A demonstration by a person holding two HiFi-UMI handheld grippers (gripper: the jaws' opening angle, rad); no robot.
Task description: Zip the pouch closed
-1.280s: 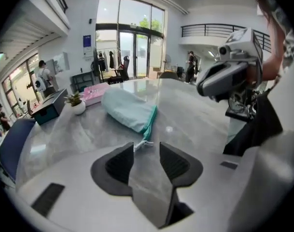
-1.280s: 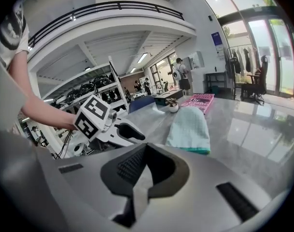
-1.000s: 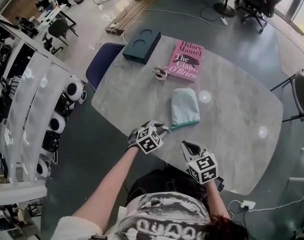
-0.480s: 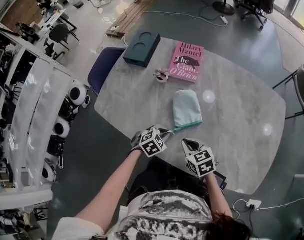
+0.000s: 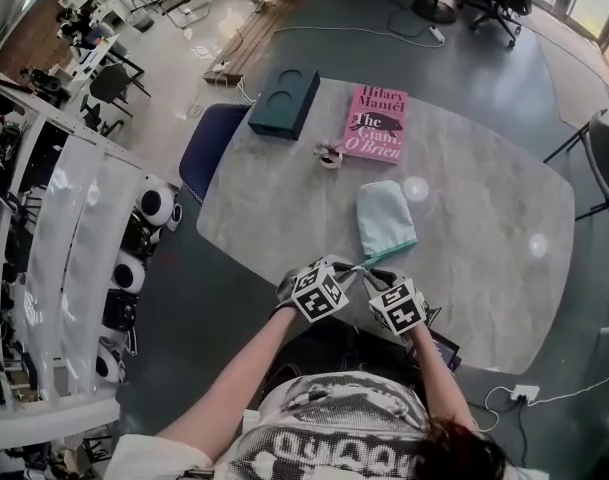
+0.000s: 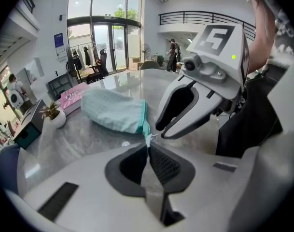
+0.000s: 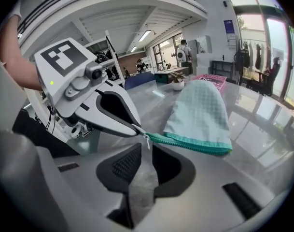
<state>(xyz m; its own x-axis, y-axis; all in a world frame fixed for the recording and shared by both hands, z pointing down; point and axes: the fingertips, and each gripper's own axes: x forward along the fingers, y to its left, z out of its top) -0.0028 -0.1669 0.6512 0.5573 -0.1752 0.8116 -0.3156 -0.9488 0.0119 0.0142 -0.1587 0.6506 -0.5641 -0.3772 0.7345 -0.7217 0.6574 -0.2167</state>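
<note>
A mint-green pouch [image 5: 386, 218] with a teal zip along its near edge lies flat on the grey marble table [image 5: 484, 268]. My left gripper [image 5: 357, 267] is shut on the zip's end at the pouch's near-left corner [image 7: 137, 128]. In the left gripper view its jaws [image 6: 147, 148] meet on that strip, with the pouch [image 6: 115, 111] just beyond. My right gripper [image 5: 374, 276] sits close beside it, jaws open. The small metal zip pull [image 7: 146, 139] hangs at the mouth of the right gripper [image 7: 147, 153], untouched by the pads. The pouch [image 7: 200, 110] stretches away to the right.
Beyond the pouch lie a pink book [image 5: 376, 123], a small potted plant [image 5: 330, 155] and a dark blue box [image 5: 284, 100]. A blue chair [image 5: 212, 143] stands at the table's far-left edge. Shelving with helmets fills the left side. My grippers work at the table's near edge.
My right gripper has dropped and come in from the right, so it now sits next to the left one at the pouch's corner. The left gripper has stayed at that corner.
</note>
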